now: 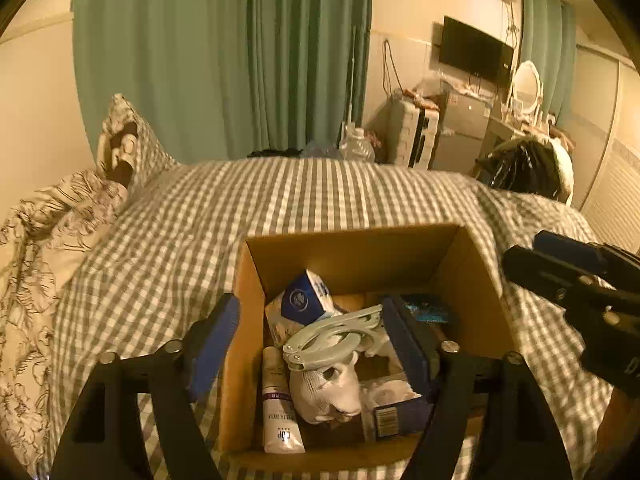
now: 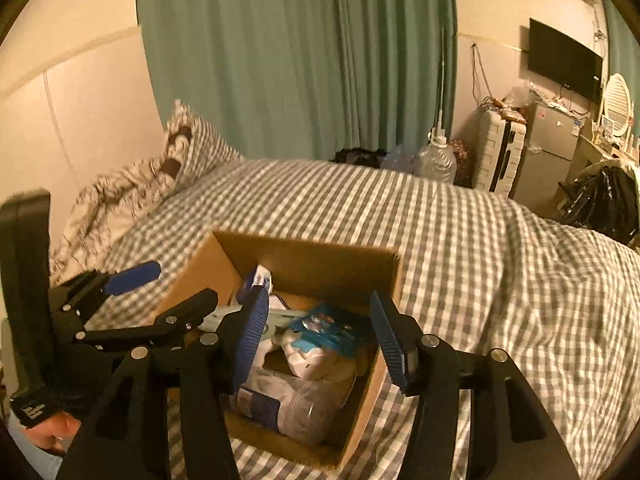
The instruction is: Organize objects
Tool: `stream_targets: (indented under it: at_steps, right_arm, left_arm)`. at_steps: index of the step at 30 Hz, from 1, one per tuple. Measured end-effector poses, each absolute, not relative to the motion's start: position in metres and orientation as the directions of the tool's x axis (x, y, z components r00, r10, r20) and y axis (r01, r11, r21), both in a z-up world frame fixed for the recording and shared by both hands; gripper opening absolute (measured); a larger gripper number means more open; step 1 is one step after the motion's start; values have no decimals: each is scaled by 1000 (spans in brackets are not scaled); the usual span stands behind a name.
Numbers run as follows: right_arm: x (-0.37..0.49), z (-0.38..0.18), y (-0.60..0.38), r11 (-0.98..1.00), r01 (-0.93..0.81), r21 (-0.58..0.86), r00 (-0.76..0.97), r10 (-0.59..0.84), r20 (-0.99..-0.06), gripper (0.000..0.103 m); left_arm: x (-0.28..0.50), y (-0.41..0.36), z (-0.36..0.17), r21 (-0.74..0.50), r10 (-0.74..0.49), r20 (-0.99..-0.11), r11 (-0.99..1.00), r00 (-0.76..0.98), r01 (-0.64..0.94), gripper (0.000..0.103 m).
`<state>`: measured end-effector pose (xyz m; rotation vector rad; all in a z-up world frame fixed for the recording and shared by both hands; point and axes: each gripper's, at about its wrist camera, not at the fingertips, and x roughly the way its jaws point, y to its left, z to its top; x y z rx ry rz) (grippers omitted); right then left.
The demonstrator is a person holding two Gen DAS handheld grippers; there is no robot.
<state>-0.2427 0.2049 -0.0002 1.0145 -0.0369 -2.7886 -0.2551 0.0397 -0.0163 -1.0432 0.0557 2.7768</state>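
Green curtains hang behind the checked bed.

We see a brown cardboard box on a bedspread checked in grey and white. Inside it lie a white tube with a purple band, a dark blue and white packet, a pale mint-green clip, a white toy animal and a bright turquoise wrapper. Both the left gripper and the right gripper are black with blue ribbed pads. The curtain is teal green, the pillow grey-checked, the quilt cream with dark flower outlines
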Motion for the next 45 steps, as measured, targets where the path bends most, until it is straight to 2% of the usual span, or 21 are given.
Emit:
stream_targets:
  at_steps: [5,10,12,21,23,30,34,37,45]
  right_arm:
    - [-208,44,211,-990,125,70,-813,-143,-565,72]
    - [-173,86,211,-994,100,40,-852,-107,-512,78]
    - [-156,100,210,-995,92,32,-871,-96,-481,83]
    - [-86,139,215,-999,49,-2,-915,-44,-401,96]
    - [-71,141,220,-1000,25,-10,-923,-20,-384,103]
    - [-38,132,229,-999,-51,-14,-937,53,-346,103]
    - [-27,114,226,-999,-32,10,-940,27,-340,103]
    - [-19,95,223,-999,-44,23,-944,35,-328,103]
    - [-21,32,213,-997,-74,-34,-920,82,-383,103]
  left_arm:
    - [-227,38,28,-26,157,-581,-984,-799,-175,92]
    - [-196,31,72,-7,154,-500,-985,-852,-174,96]
    - [-182,29,87,8,143,-465,-986,-874,-165,103]
    - [-121,26,119,83,114,-354,-985,-928,-153,103]
    - [-109,26,119,93,112,-345,-984,-932,-153,103]
    - [-79,26,103,99,123,-334,-981,-935,-165,103]
    - [-63,22,92,68,119,-310,-987,-943,-147,103]
    - [-54,19,77,34,122,-323,-990,-939,-140,103]
    - [-37,19,41,54,89,-347,-992,-934,-115,103]
